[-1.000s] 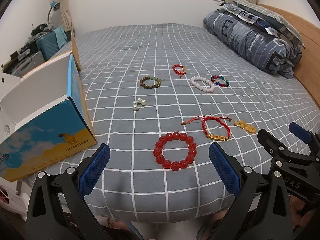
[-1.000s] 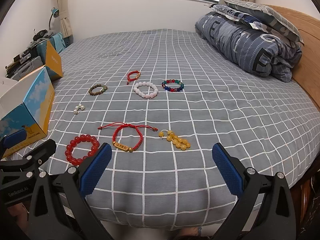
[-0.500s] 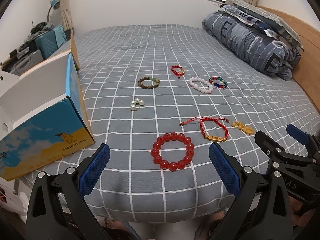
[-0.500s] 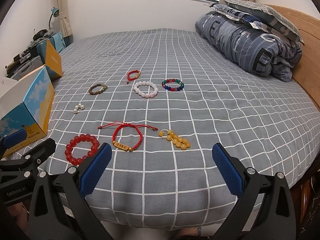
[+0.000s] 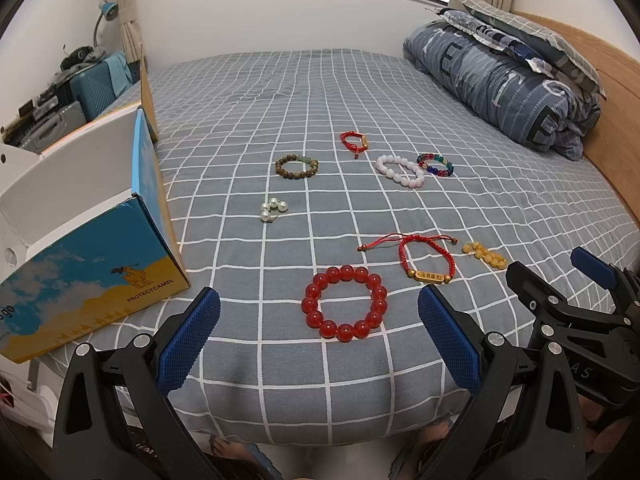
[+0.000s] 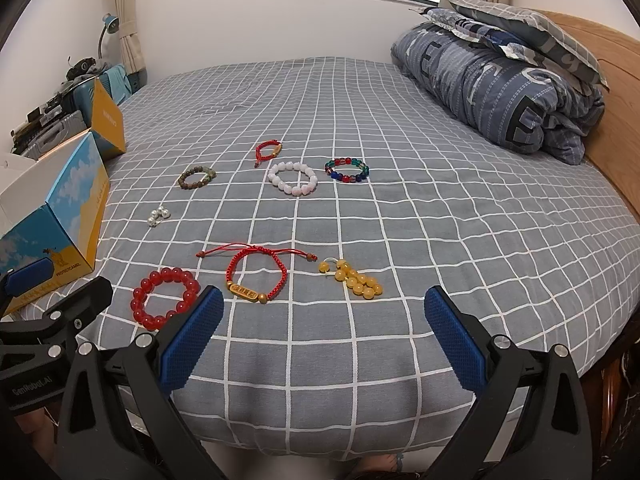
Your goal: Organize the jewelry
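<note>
Both my grippers, left (image 5: 318, 330) and right (image 6: 324, 330), gape wide; nearest the box (image 5: 96, 284), probably, the red bead bracelet (image 5: 346, 307) needs a low, straddling pinch.

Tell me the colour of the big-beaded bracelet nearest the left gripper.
Red, glossy translucent beads; clearest in the left wrist view.

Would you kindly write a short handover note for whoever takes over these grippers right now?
Left gripper: open, empty, at the bed edge facing the red bead bracelet.
Right gripper: open, empty, near the yellow beads.
All eight pieces lie loose on the bed; the box stands at the left.
Done: nothing gripped.
Left: every piece still to be sorted, nearest ones likely first.
</note>
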Available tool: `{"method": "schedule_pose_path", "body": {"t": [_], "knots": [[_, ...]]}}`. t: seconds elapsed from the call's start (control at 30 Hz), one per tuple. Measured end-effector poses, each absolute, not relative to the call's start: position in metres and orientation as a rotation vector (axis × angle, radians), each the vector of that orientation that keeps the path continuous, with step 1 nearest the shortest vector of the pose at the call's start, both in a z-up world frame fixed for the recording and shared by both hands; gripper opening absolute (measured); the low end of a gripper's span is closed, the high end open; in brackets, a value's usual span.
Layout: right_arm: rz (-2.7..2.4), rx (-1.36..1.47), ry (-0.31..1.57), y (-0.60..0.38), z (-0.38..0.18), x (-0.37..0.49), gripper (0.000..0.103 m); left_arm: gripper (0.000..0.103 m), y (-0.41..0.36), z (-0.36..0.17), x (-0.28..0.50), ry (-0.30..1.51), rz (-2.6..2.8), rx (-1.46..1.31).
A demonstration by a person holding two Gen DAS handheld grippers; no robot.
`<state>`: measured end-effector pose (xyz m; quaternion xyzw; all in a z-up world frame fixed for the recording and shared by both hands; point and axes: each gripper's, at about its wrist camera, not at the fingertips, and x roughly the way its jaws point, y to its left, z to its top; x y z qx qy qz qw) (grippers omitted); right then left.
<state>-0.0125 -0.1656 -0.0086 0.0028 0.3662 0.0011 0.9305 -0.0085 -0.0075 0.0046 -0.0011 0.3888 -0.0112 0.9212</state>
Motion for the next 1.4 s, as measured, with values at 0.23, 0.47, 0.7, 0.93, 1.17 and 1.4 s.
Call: {"method": "schedule_pose_path", "body": {"t": [0.23,0.47,0.7,0.93,1.17,1.4], "knots": [[0.003,0.006,0.75,-0.165,-0.008,-0.013,0.096,0.097,-0.009,0.005,-0.009,0.797,-0.026,0.004],[-0.001,0.001,0.744,-0.165,-0.006,-0.013,0.096,0.097,-0.009,0.008,-0.007,0.79,-0.018,0.009],[-0.016,-0.016,0.725,-0.167,0.008,-0.009,0.096,0.097,0.0,0.028,0.015,0.776,-0.004,-0.003],[-0.032,-0.004,0.722,-0.183,0.029,0.019,0.096,0.097,0.005,0.05,0.052,0.781,-0.037,-0.036],[-0.04,-0.021,0.739,-0.192,0.045,0.078,0.096,0.097,-0.003,0.063,0.102,0.789,-0.033,0.009],[-0.055,-0.019,0.779,-0.19,0.035,0.162,0.096,0.097,0.002,0.047,0.163,0.809,0.028,0.011]]}}
